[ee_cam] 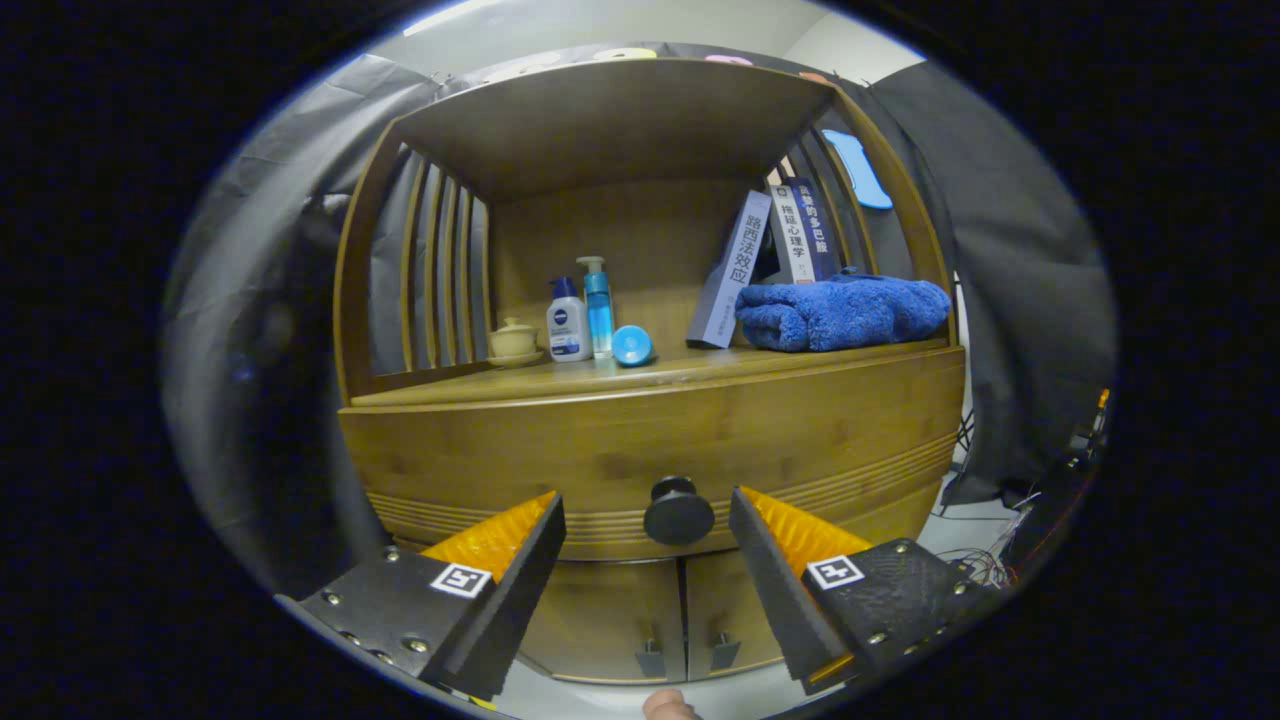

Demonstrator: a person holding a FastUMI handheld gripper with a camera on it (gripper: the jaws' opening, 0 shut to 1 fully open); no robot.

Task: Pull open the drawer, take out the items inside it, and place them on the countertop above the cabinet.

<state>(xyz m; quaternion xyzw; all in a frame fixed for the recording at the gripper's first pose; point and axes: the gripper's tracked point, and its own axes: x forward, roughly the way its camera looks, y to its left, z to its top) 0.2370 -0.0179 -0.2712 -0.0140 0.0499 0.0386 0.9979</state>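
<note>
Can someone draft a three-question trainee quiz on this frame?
1. True or false: the drawer is already pulled open.
2. What sits between the open gripper's fingers?
A. black knob
B. blue towel
C. teacup
3. Fill in: the towel lies on the countertop in front of the leaning ____.

Key: 1 false; 2 A; 3 books.
</note>
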